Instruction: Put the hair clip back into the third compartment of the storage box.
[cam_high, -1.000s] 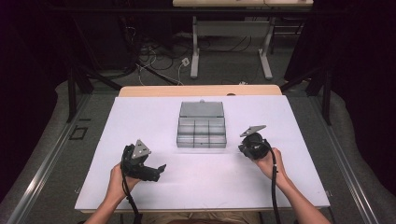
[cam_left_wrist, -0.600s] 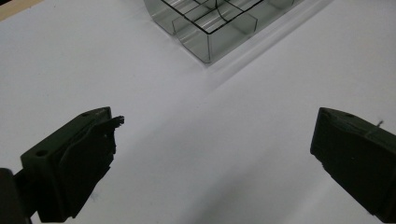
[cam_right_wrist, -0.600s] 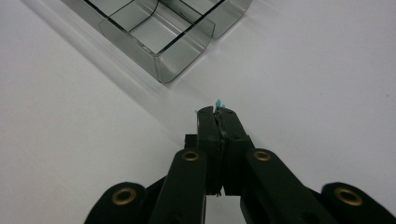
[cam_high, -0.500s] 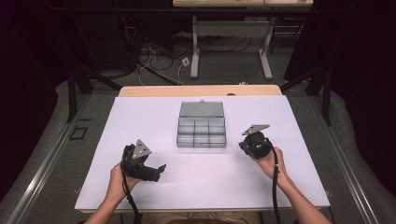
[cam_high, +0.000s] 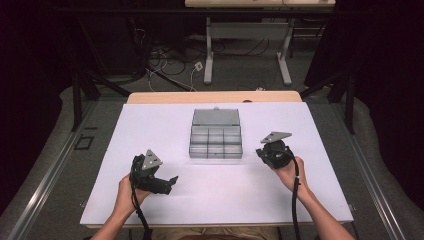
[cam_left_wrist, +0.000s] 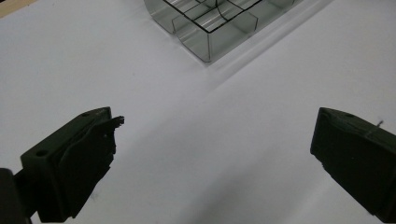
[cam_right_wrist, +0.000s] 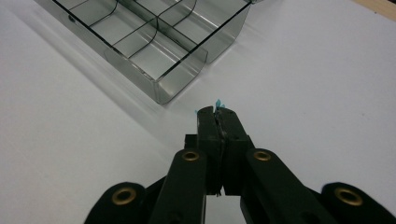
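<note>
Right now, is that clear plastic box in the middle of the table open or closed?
Open. The box has its lid folded back flat behind it, and the right gripper view looks straight into its divided compartments.

Looks like a lab or recording workspace rather than a home. Dark curtained surround on both sides. Plain white-topped desk (cam_high: 150, 130) with a pale wooden far edge. Loose black and white cables (cam_high: 172, 62) strewn over grey carpet behind it. Beyond, another light desk on grey metal legs (cam_high: 209, 50).
</note>
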